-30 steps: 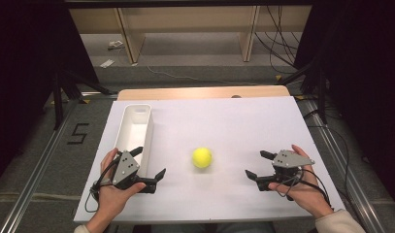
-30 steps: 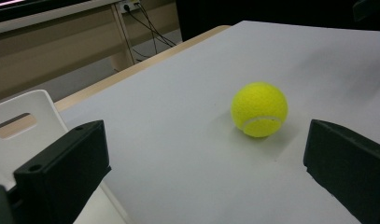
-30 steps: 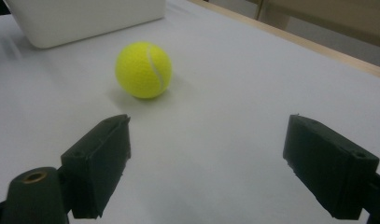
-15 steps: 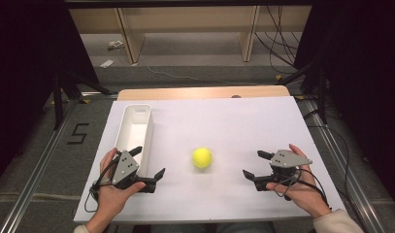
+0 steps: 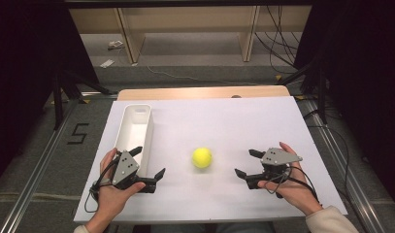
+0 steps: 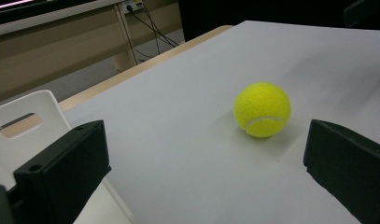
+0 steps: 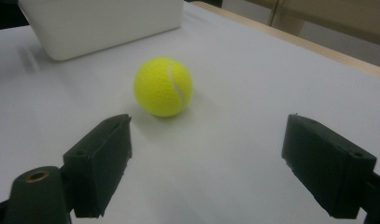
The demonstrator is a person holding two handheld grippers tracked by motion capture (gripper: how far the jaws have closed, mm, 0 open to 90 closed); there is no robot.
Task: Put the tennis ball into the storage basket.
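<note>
The person's two hands come in from the near edge of the table [image 5: 224, 126], one at each side, each holding one gripper low over the white top. The left hand [image 5: 112, 194] sits at the near left corner, wrist angled inward, so that the left gripper [image 5: 147, 162] points across the table toward the middle. Its jaws stand wide apart with nothing between them. One jaw lies just beside the near end of the bin [image 5: 134, 131]; whether it touches the bin's wall I cannot tell.

The right hand [image 5: 289, 187] rests at the near right, fingers wrapped round the body of its tool, a pale sleeve [image 5: 331, 221] showing at the wrist. The right gripper [image 5: 247, 163] points leftward, toward the middle, and its jaws are likewise spread wide and hold nothing.

Between the two grippers lies one ball [image 5: 202, 158], yellow, with a white seam, resting on the bare top, apart from both grippers and apart from the bin. In the left gripper view the ball [image 6: 262, 109] lies ahead of the jaws and off toward the right-hand one. In the right gripper view it [image 7: 163, 87] lies ahead and nearer the left-hand jaw, with the bin [image 7: 103, 23] behind it.

By count: one ball, one bin, two grippers, two hands. The bin is white, long and narrow, and runs away from the person along the table's left side.
</note>
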